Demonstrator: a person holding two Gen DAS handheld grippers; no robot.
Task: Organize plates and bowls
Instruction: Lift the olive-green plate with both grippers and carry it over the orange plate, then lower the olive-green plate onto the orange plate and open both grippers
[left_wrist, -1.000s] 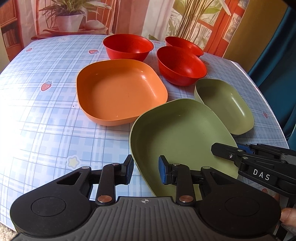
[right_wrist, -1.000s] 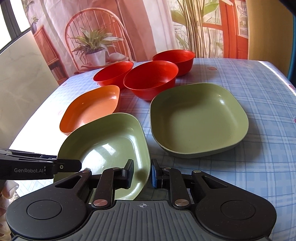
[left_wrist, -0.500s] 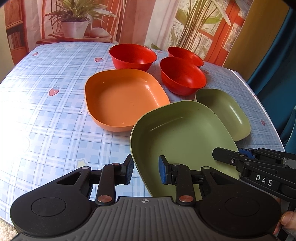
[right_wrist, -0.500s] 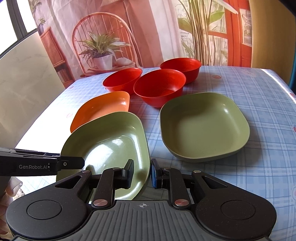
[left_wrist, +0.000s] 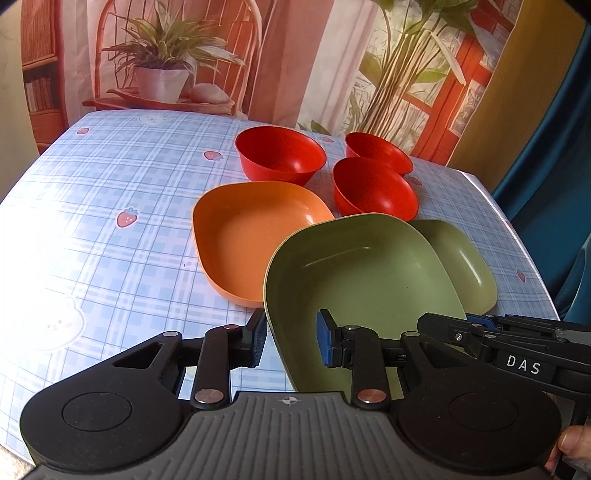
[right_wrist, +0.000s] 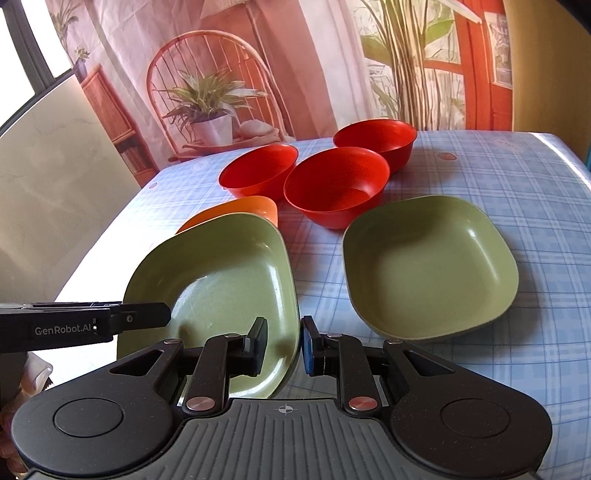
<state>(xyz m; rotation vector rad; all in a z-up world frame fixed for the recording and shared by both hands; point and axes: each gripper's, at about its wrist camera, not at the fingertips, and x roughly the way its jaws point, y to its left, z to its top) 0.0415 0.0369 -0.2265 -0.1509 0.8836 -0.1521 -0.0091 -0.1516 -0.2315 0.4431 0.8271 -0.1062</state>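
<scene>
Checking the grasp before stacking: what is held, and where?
The near green plate, its rim pinched by the left gripper on one side, the right gripper opposite.

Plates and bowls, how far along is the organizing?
Done: nothing looks stacked yet. In hand: the held green plate appears raised, its rim between the fingers of the left gripper and the right gripper. Left: the other green plate, the orange plate and three red bowls sit unstacked.
</scene>
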